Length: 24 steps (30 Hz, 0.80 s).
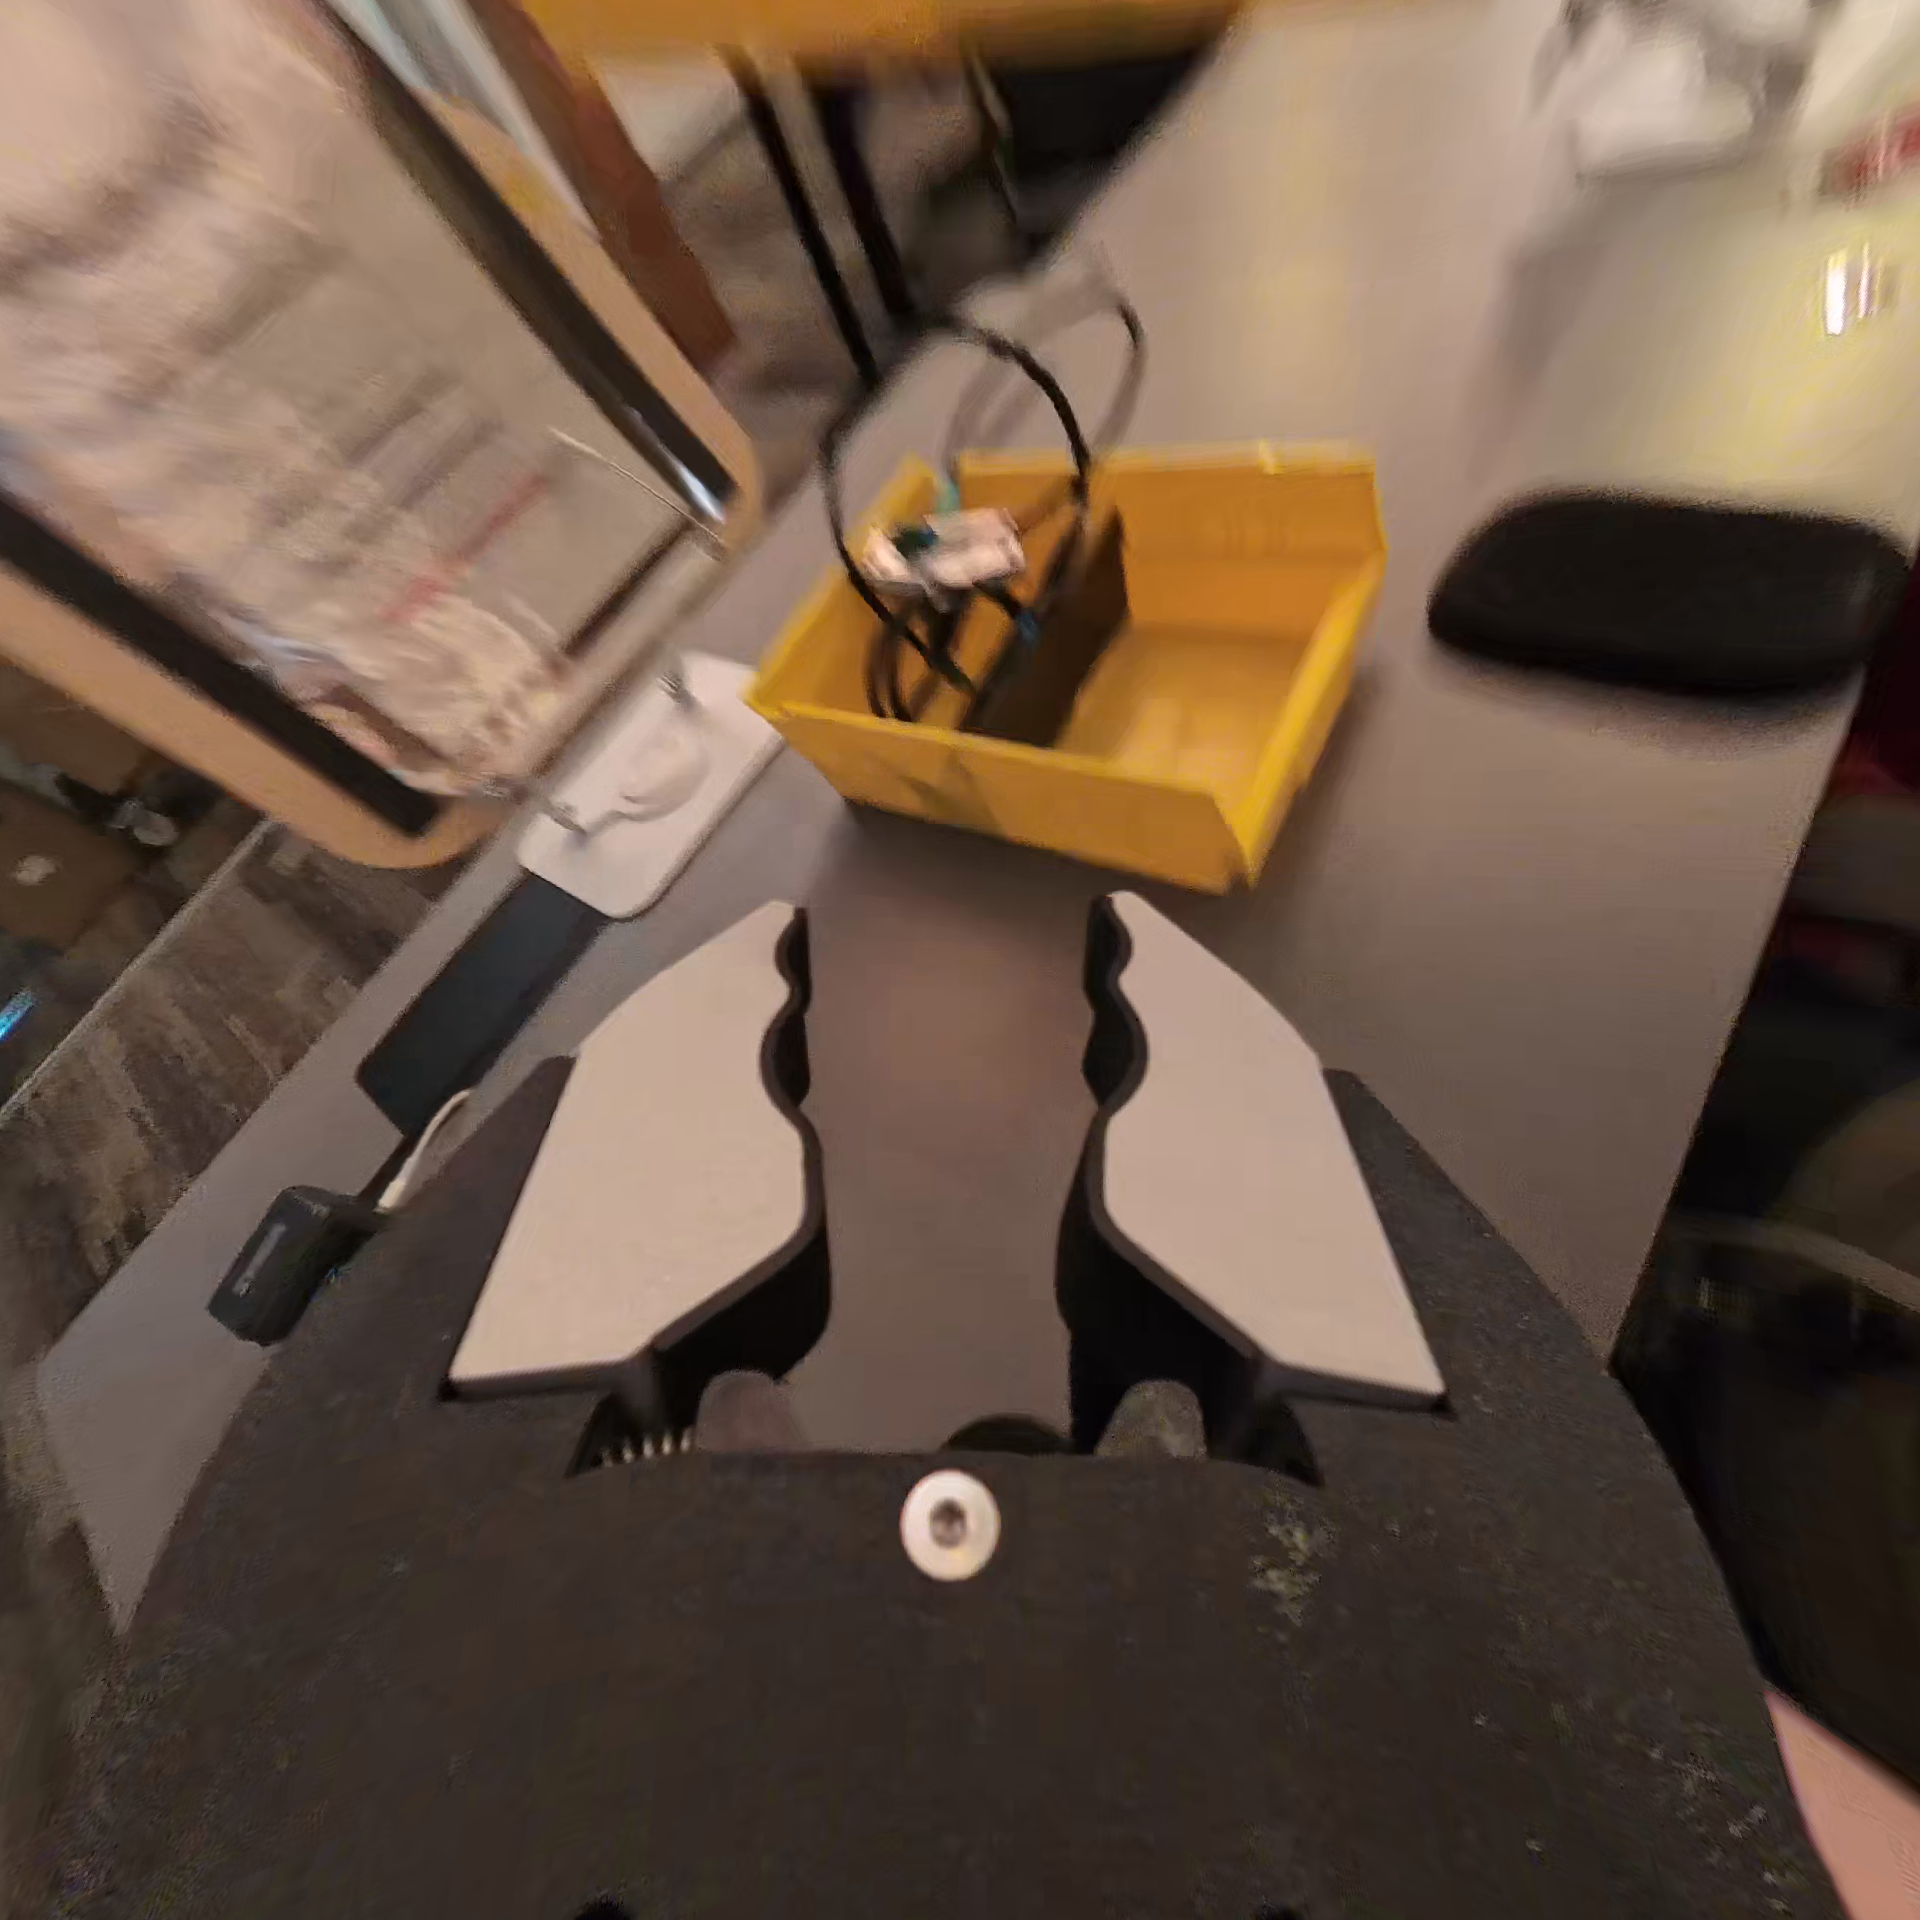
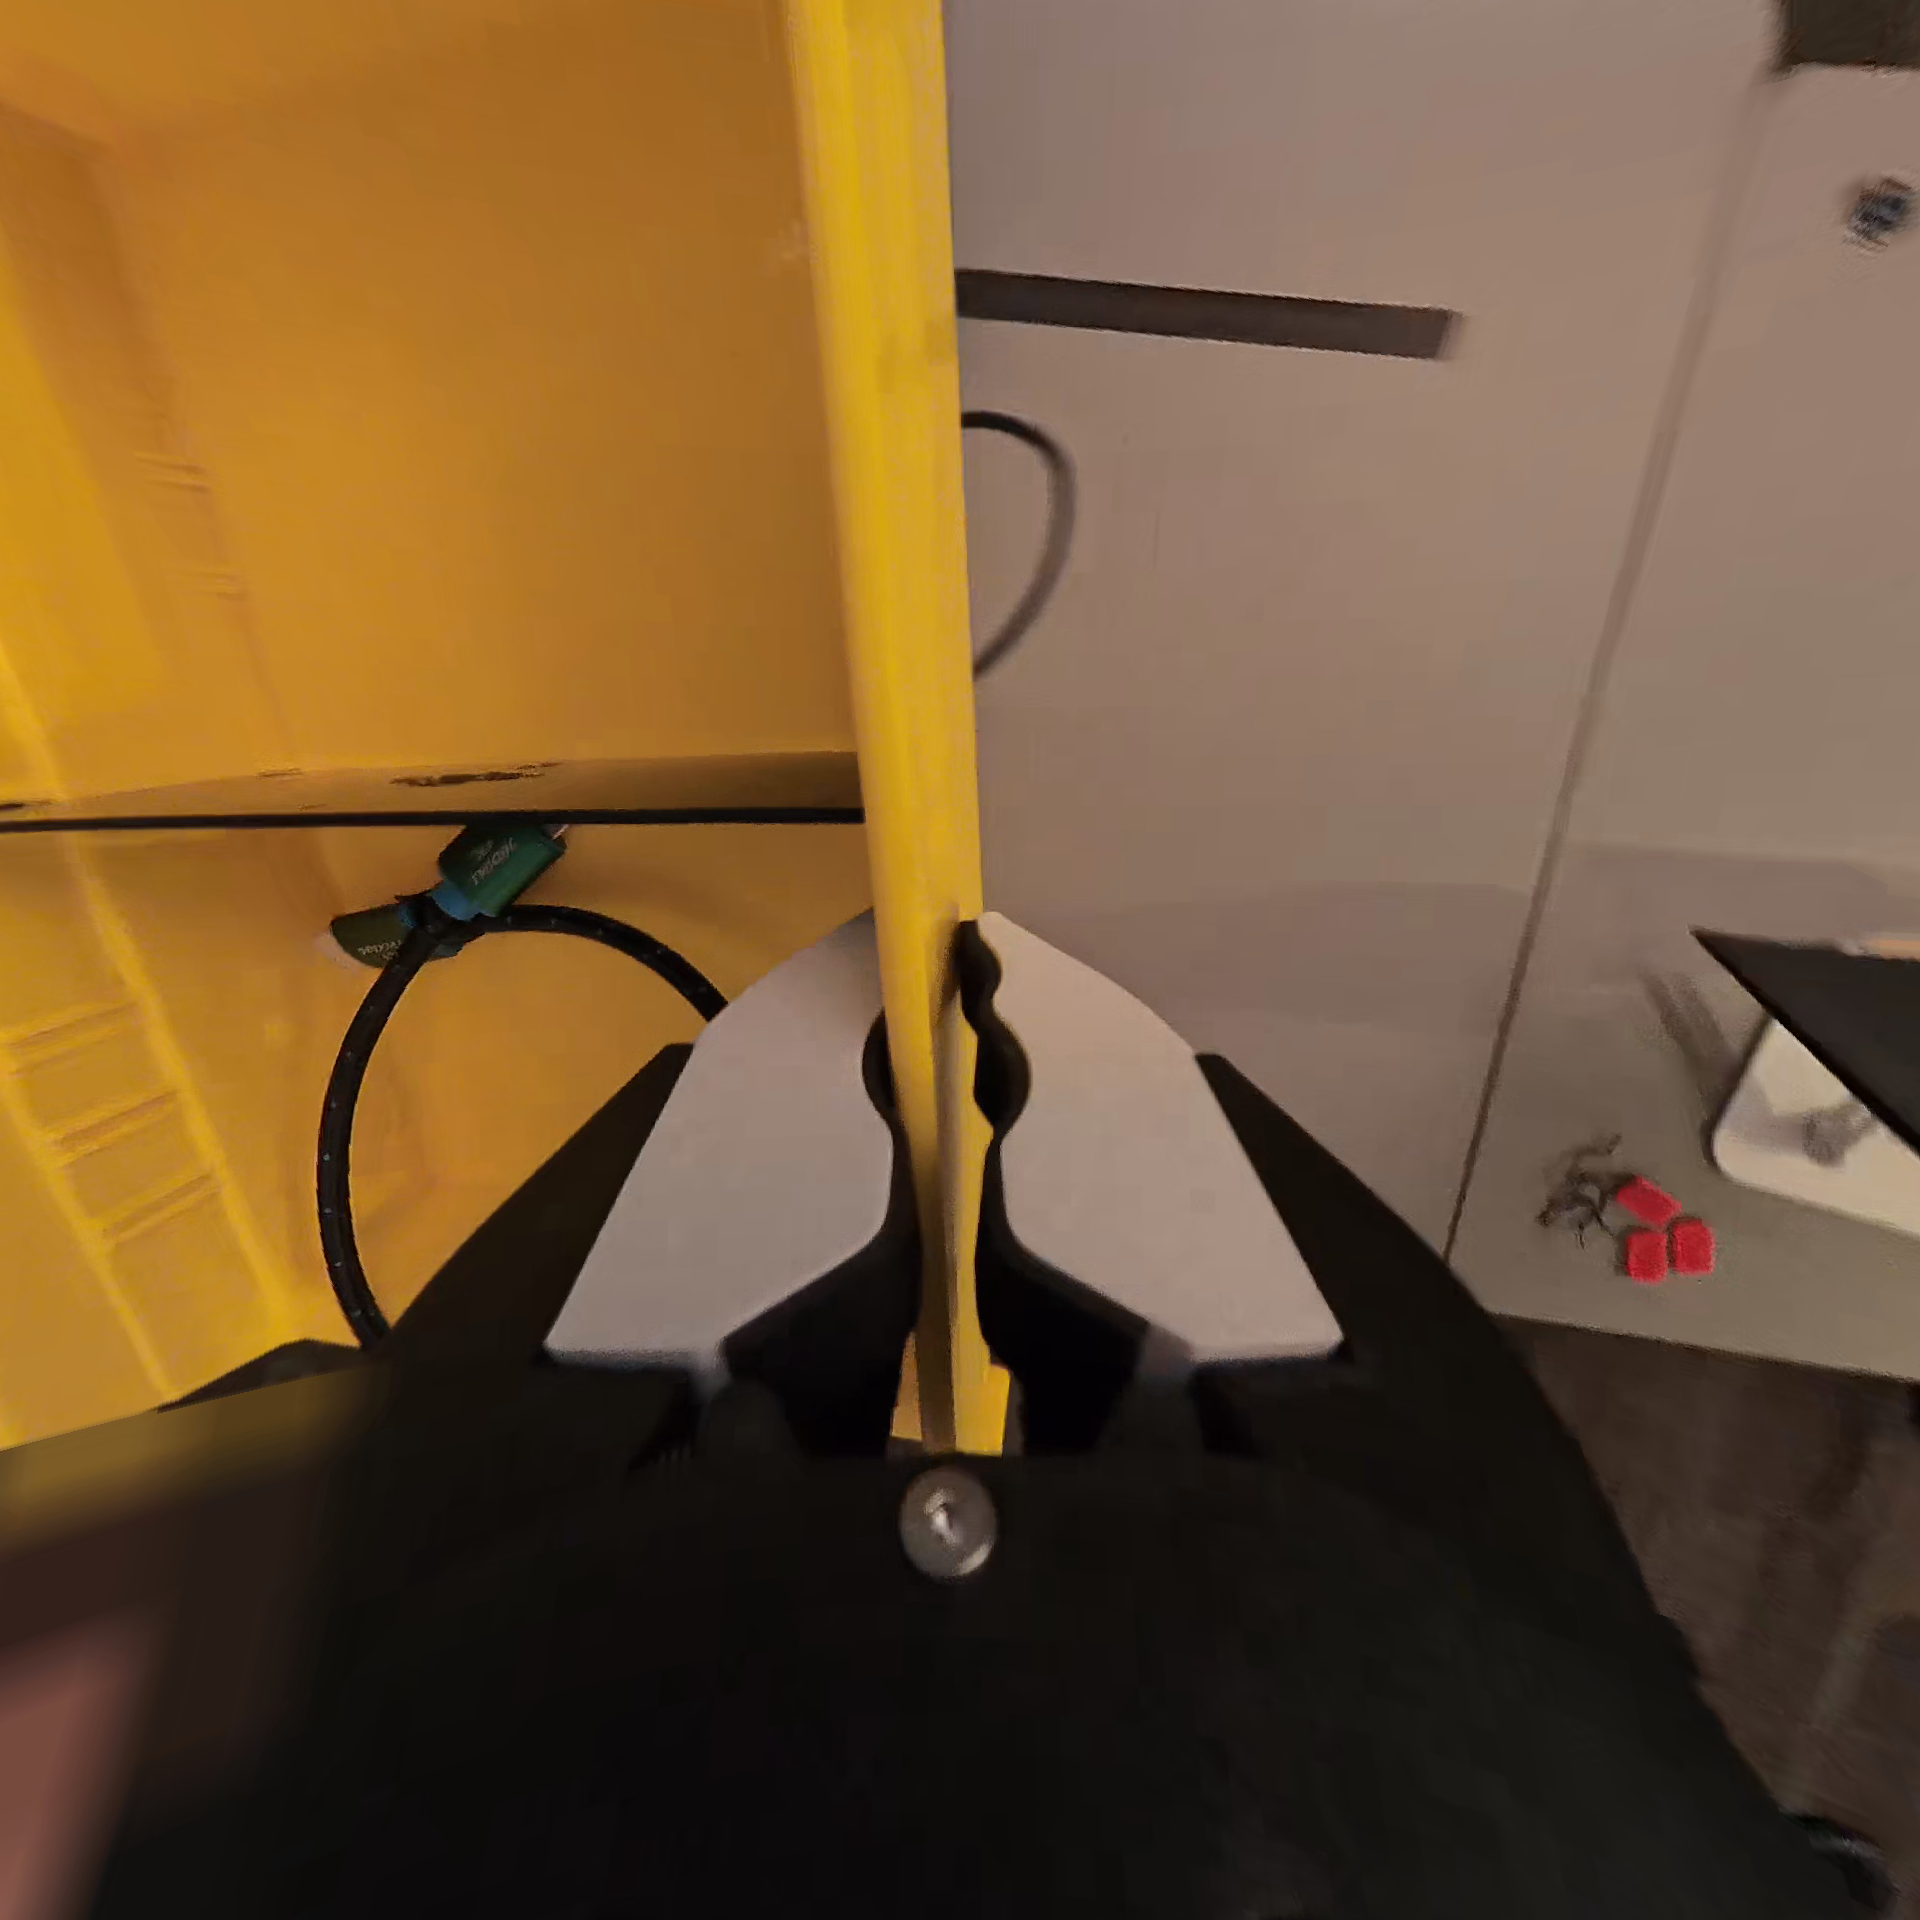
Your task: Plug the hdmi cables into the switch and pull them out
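Note:
In the left wrist view a yellow bin with a black divider stands on the grey table. Black HDMI cables loop up out of its left compartment. A small pale piece with blue-green plugs is among them, too blurred to name. My left gripper is open and empty, held short of the bin. In the right wrist view my right gripper is shut on the yellow bin's side wall. Inside lie green-blue HDMI plugs and a black braided cable below the divider.
A tilted monitor on a white base stands left of the bin. A black pad lies to the bin's right. A small black adapter sits at the table's left edge. Red pieces lie on a pale surface.

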Each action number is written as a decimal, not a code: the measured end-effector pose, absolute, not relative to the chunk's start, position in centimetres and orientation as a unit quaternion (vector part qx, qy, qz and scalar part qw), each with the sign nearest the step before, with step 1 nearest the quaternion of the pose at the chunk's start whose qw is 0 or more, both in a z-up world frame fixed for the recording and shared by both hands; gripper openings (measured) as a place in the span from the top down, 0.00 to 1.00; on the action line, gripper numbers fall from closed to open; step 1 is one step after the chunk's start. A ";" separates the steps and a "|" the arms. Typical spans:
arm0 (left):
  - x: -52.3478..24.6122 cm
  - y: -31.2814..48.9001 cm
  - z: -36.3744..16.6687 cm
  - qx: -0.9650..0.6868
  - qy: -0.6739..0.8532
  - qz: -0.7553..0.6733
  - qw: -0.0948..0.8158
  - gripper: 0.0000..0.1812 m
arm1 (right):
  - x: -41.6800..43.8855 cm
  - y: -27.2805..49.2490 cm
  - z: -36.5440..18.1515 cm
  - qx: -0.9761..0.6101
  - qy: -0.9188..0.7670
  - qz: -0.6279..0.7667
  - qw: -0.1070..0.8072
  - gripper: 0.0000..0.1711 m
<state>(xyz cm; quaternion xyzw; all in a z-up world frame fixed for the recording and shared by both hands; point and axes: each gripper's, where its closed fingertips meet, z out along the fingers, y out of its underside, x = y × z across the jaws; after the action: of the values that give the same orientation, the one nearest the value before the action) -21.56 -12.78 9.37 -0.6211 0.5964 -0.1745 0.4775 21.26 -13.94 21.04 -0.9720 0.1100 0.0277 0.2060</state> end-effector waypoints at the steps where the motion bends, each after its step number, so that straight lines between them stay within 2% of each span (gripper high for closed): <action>1: -20.4 -12.7 7.6 -0.619 0.636 -0.139 0.440 0.69 | 24.1 -15.7 20.6 -0.967 0.136 0.022 0.216 0.97; 3: -18.1 -11.8 5.0 -0.614 0.686 -0.071 0.384 0.66 | 28.9 -18.9 18.6 -0.957 0.183 0.016 0.226 0.97; 5: -15.6 -10.9 3.1 -0.622 0.703 -0.045 0.342 0.70 | 32.6 -21.5 15.4 -0.948 0.225 0.029 0.223 0.96; 11: -12.5 -6.6 -0.5 -0.666 0.692 0.014 0.279 0.67 | 39.5 -25.2 3.0 -0.942 0.285 0.053 0.168 0.95; 17: -9.9 -6.9 -1.6 -0.701 0.665 -0.060 0.251 0.68 | 40.0 -22.4 -7.8 -0.954 0.266 0.082 0.114 0.94; 21: -6.6 -6.9 -2.4 -0.735 0.622 -0.139 0.231 0.71 | 38.7 -18.5 -10.4 -0.962 0.225 0.091 0.124 0.94; 24: -4.9 -6.0 -4.6 -0.772 0.589 -0.153 0.185 0.69 | 37.4 -16.9 -11.6 -0.967 0.210 0.097 0.108 0.95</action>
<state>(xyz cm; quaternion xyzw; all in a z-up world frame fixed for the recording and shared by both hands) -4.86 -6.00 -4.60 -0.7719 0.5885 -0.1533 0.1851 37.38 -16.86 -11.55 -0.9669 0.2099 0.0970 0.1078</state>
